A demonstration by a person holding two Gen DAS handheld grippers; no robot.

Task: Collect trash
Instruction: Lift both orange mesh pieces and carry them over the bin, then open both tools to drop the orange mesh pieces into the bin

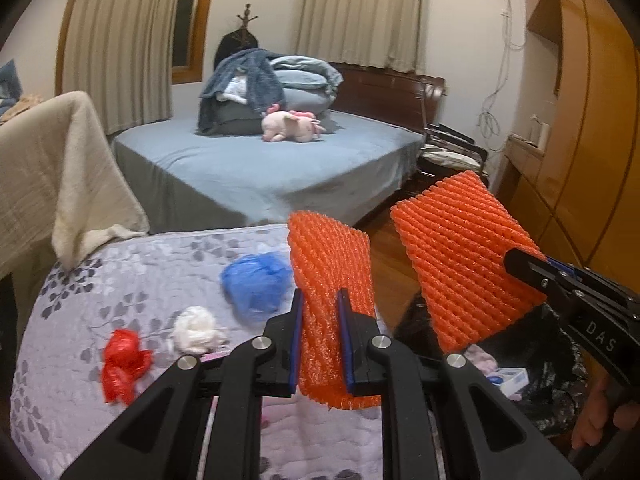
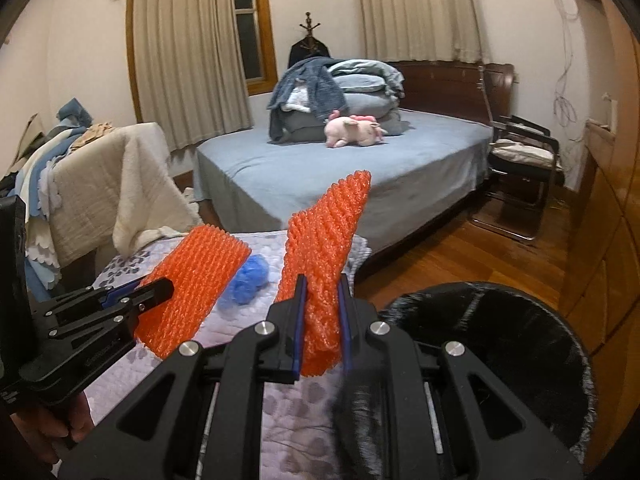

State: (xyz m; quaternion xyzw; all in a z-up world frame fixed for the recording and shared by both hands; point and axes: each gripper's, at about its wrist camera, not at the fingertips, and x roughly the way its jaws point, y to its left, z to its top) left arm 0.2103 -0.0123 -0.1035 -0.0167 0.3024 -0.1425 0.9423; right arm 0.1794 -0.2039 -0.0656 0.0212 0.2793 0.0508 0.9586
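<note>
Jaws clamped on orange foam nets; red wad left-view only.

Quilted surface ahead is mostly open. Obstacles on it: blue bag wad at 12 o'clock, white wad and red wad at 10. Draped beige blanket blocks 9 o'clock. Black trash bag sits at 3 (mouth open), wood floor beyond is clear.

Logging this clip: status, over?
Left gripper shut on orange foam net. Right gripper shut on second orange net. Black trash bag open at right. Path clear.
</note>
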